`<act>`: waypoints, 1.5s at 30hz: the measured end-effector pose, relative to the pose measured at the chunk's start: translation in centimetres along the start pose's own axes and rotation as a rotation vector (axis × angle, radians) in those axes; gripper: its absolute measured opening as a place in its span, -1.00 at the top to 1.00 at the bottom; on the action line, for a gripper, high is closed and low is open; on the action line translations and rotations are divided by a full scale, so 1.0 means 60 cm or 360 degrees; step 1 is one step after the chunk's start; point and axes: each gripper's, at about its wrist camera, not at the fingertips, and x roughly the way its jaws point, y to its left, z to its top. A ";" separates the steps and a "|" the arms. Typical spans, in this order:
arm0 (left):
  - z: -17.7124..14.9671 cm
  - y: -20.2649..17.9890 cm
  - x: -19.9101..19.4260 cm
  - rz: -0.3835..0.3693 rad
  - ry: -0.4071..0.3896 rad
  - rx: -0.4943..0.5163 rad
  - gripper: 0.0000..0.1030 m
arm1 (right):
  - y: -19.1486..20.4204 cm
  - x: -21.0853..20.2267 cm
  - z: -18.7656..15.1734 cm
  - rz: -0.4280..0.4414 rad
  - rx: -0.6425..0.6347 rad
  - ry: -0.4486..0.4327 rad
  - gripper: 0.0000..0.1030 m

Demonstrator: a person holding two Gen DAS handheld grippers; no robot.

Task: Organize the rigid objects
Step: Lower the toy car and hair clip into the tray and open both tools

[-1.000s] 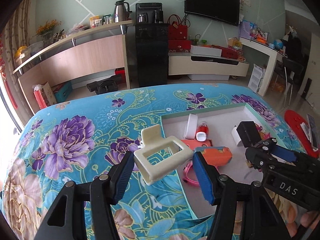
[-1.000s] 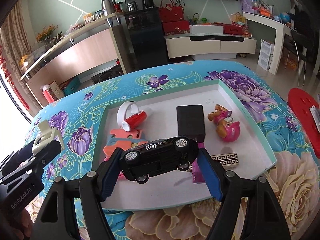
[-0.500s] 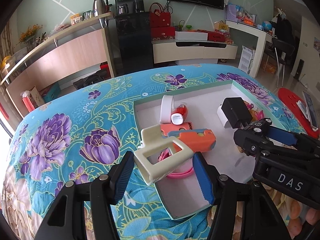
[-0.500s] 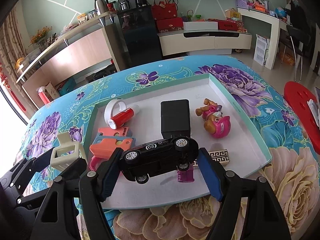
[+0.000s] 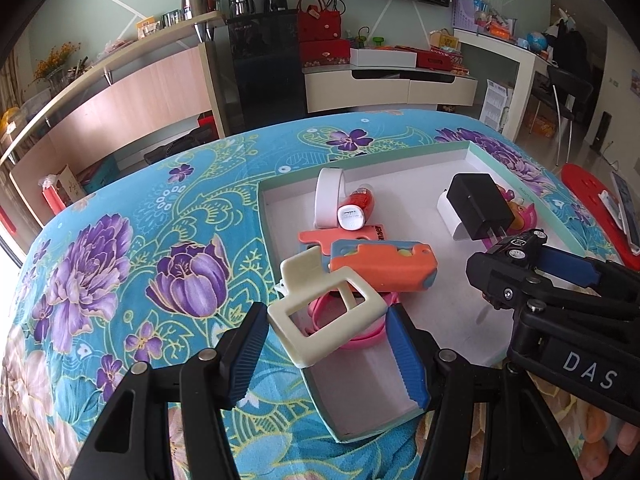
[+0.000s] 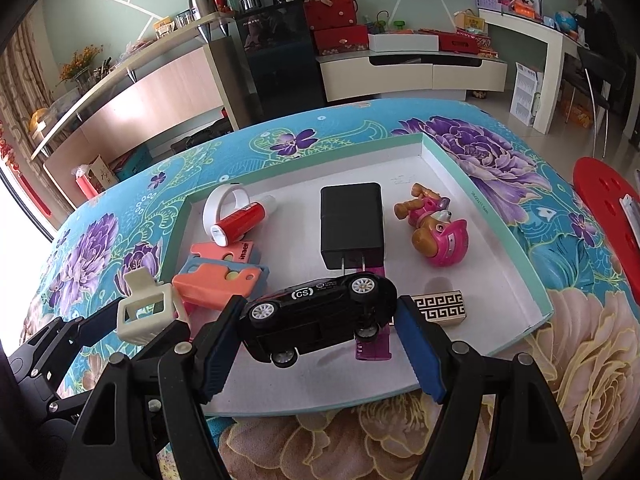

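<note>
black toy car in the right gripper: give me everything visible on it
The black toy car is a small glossy model, hard-looking, with white spoked wheels and a white "CS" oval badge on its side. It is rolled onto its side, wheels facing the camera, slightly tilted. The right gripper clamps it end to end between blue ribbed pads, holding it above the near part of the white tray. Only the pads appear to touch it. Its far side is hidden.

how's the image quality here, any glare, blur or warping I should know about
Left wrist view: sharp, heavy fisheye bending the tray edges, dark corners. Right wrist view: also sharp, window glare blown out at the left edge, toy car crisp with a soft shadow beneath.
</note>
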 end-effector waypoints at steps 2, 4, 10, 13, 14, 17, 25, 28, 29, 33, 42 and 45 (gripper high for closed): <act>0.000 0.002 0.003 0.0001 0.0008 -0.0007 -0.25 | 0.000 0.002 -0.001 -0.0001 0.0001 0.0006 -0.48; -0.001 0.003 0.004 0.0005 0.0013 -0.0013 -0.25 | 0.000 0.005 -0.001 -0.0001 -0.0001 0.0013 -0.48; -0.001 0.006 0.009 -0.0007 0.0042 -0.0028 -0.25 | 0.005 0.014 -0.002 0.0002 -0.0018 0.0039 -0.48; 0.000 0.006 0.007 -0.0002 0.0037 -0.0022 -0.29 | 0.005 0.014 -0.002 -0.0005 -0.0019 0.0038 -0.48; 0.000 0.007 0.006 0.0003 0.0036 -0.0021 -0.33 | 0.005 0.014 -0.002 -0.0011 -0.0018 0.0038 -0.48; 0.002 0.010 0.002 0.0012 0.0028 -0.0025 -0.43 | 0.004 0.014 -0.002 -0.0024 -0.0014 0.0044 -0.48; 0.007 0.019 -0.013 0.0023 -0.0004 -0.0035 -0.52 | 0.005 0.005 0.002 -0.0018 -0.0013 0.0027 -0.48; 0.008 0.022 -0.017 0.0027 -0.0010 -0.0038 -0.55 | 0.006 0.001 0.004 -0.0018 -0.0011 0.0012 -0.48; 0.009 0.024 -0.018 0.0030 -0.0013 -0.0042 -0.56 | 0.006 -0.001 0.005 -0.0016 -0.0011 0.0009 -0.48; 0.011 0.033 -0.025 0.0037 -0.0030 -0.0062 -0.56 | 0.007 -0.011 0.008 0.0018 0.0002 -0.0022 -0.48; 0.010 0.083 -0.031 0.0134 -0.0034 -0.0187 -0.57 | 0.014 -0.015 0.009 0.0029 -0.0012 -0.0033 -0.48; 0.008 0.099 -0.032 0.0183 -0.0036 -0.0230 -0.57 | 0.019 -0.013 0.007 0.0029 -0.0028 -0.0024 -0.48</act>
